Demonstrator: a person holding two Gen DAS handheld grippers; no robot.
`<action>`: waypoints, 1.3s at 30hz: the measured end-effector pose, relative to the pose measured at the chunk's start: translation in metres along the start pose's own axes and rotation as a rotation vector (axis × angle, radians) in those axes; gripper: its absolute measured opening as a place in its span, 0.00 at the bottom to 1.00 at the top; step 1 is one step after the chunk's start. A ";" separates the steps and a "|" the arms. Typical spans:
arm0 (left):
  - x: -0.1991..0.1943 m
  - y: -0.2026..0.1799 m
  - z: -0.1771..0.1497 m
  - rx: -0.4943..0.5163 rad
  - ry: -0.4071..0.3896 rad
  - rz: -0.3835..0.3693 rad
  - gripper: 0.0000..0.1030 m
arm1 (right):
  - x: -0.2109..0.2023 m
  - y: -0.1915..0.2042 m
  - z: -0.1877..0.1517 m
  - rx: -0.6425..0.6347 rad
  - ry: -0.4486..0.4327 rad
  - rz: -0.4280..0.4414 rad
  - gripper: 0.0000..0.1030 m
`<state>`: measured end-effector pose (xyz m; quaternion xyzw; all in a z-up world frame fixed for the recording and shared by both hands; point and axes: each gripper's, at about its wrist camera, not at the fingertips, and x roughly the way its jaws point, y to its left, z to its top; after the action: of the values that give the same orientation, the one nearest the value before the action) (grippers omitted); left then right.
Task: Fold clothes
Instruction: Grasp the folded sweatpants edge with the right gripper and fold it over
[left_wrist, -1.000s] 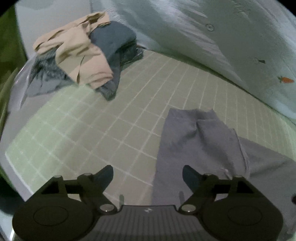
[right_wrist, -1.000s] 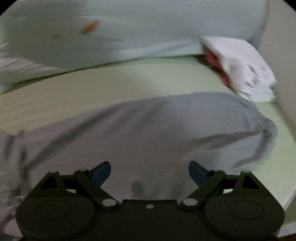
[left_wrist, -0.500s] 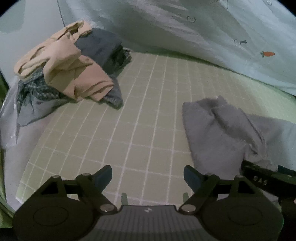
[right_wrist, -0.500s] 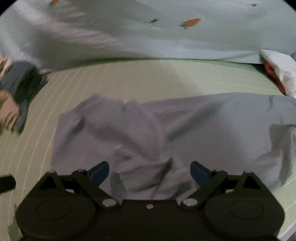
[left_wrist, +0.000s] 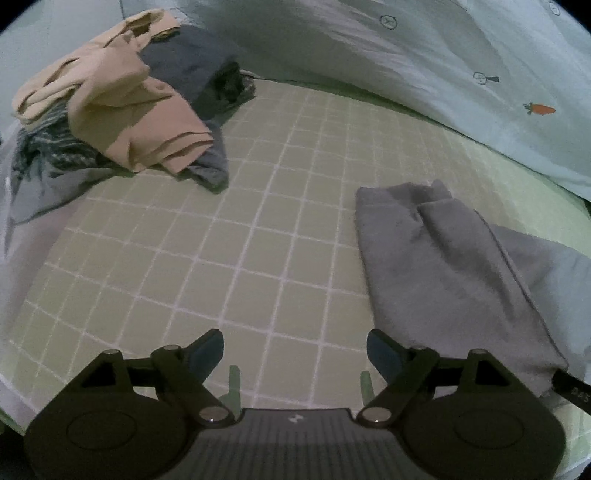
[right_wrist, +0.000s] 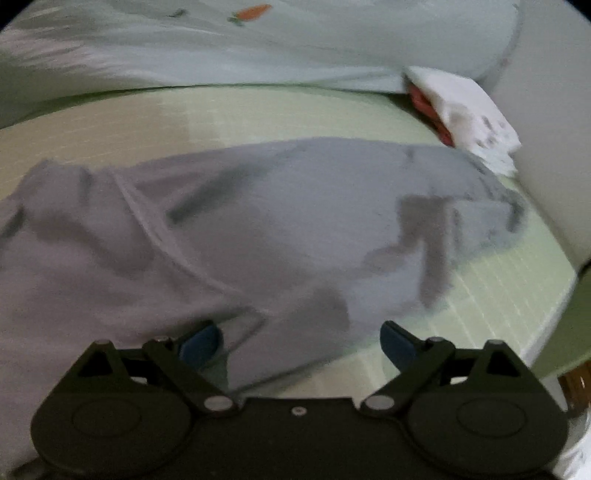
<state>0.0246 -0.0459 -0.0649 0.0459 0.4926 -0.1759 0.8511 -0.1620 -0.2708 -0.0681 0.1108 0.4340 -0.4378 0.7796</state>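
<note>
Left claw (left_wrist: 295, 349) is held wide apart over bare checked green mattress (left_wrist: 236, 266), nothing between the blue fingertips (left_wrist: 207, 350). Right claw (right_wrist: 299, 339) is likewise spread wide, nothing pinched; its fingers are poised just above the near edge of the grey garment (right_wrist: 280, 221), contact cannot be told through the blur. Grey garment (left_wrist: 454, 266) is laid on the mattress, partly folded over itself, to the right of the left claw. A pile of unfolded clothes (left_wrist: 122, 107), tan piece on top of dark ones, is seen well apart at the far left. A pale quilt with carrot print (left_wrist: 461, 74) is bunched along the far side. A white cloth (right_wrist: 476, 114) is seen at the far right corner.
</note>
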 end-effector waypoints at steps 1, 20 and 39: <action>0.002 -0.003 0.002 0.002 0.001 -0.003 0.83 | 0.000 -0.004 0.002 0.009 -0.003 -0.002 0.93; 0.071 -0.034 0.081 0.070 0.028 0.050 0.83 | 0.031 0.079 0.090 -0.203 -0.136 0.444 0.86; 0.085 -0.036 0.072 0.082 0.050 0.060 0.84 | 0.021 0.121 0.084 -0.376 -0.183 0.565 0.08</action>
<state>0.1098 -0.1188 -0.0980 0.0999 0.5044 -0.1693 0.8408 -0.0147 -0.2578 -0.0591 0.0412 0.3877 -0.1251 0.9123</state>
